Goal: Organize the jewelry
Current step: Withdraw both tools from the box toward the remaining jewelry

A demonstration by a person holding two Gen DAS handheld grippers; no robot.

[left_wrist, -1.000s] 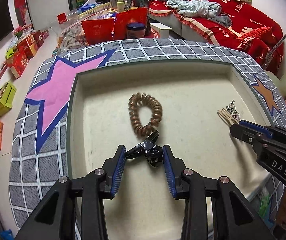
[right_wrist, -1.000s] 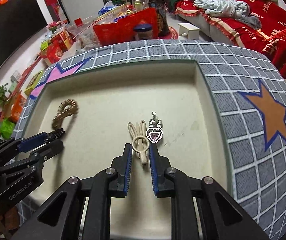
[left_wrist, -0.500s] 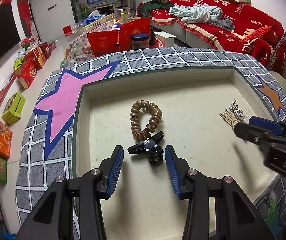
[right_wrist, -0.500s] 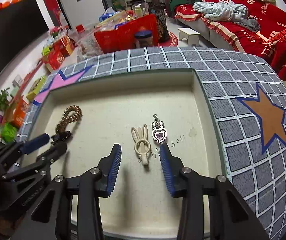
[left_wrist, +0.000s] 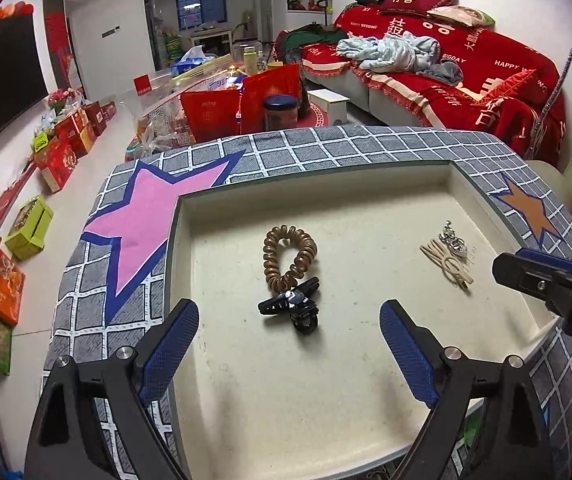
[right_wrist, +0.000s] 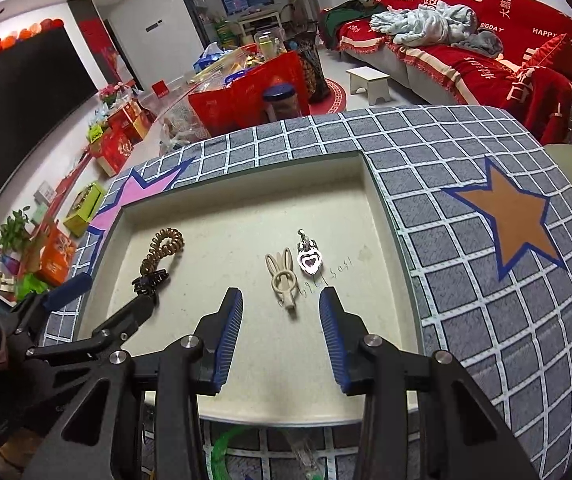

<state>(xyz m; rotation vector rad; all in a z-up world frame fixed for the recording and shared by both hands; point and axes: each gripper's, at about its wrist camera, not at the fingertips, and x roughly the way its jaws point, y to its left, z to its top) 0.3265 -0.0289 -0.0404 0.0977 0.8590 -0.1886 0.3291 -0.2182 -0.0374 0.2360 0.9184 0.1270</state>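
A shallow cream tray sits on a grey checked cloth. In it lie a brown spiral hair tie, a black claw clip touching its near end, a beige rabbit-ear clip and a silver heart pendant side by side. My left gripper is open and empty, just short of the black clip. My right gripper is open and empty, just short of the rabbit-ear clip.
The cloth has a pink star at the left and an orange star at the right. Beyond the table are red bags and a jar, a red sofa, and gift boxes on the floor.
Both grippers have opened wider and pulled back toward me, away from the black clip and the rabbit-ear clip. The items in the tray have not moved.
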